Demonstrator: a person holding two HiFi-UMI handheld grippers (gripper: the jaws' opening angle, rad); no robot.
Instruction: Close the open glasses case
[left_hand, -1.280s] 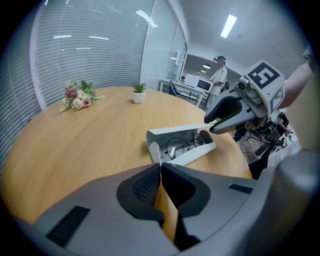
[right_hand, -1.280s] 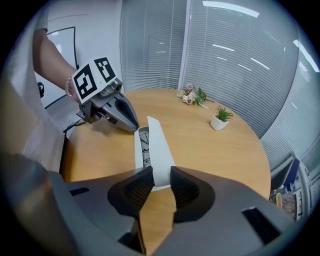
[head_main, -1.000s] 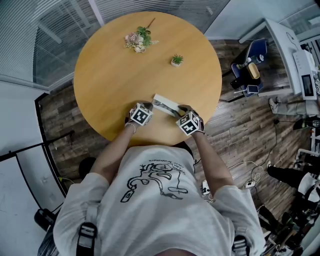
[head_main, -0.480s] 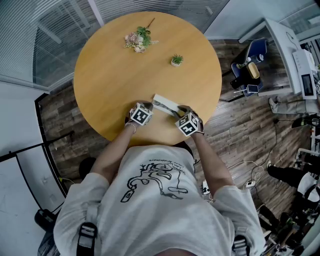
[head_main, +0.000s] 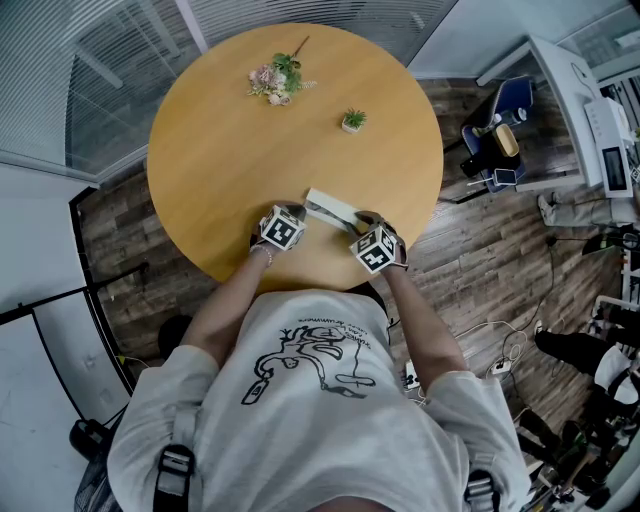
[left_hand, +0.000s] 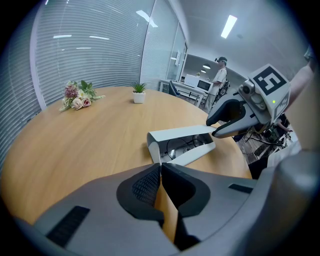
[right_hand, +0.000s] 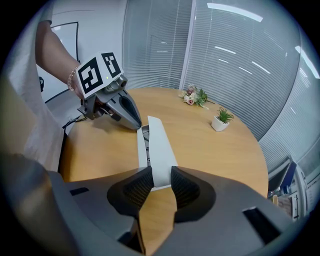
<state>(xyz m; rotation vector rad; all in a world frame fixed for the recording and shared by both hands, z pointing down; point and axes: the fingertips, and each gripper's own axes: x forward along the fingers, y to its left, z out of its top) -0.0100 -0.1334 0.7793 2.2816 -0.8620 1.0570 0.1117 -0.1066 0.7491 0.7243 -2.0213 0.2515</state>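
A white glasses case (head_main: 330, 208) lies open near the front edge of the round wooden table (head_main: 230, 150), with dark-framed glasses (left_hand: 183, 144) inside. Its lid (right_hand: 159, 145) stands half raised. My right gripper (right_hand: 160, 182) is shut on the lid's right end; from the left gripper view its fingers (left_hand: 231, 111) pinch that end from above and below. My left gripper (left_hand: 161, 171) is shut with nothing in it, its tip just short of the case's left end (left_hand: 154, 146). In the head view the left gripper (head_main: 297, 213) and right gripper (head_main: 359, 219) flank the case.
A small bunch of flowers (head_main: 278, 78) and a tiny potted plant (head_main: 353, 121) sit at the table's far side. Glass walls with blinds run behind the table. A person (left_hand: 220, 75) stands far off by office desks (head_main: 590, 110).
The right gripper has edged very slightly left with the lid end. The case's base and the left gripper look unchanged.
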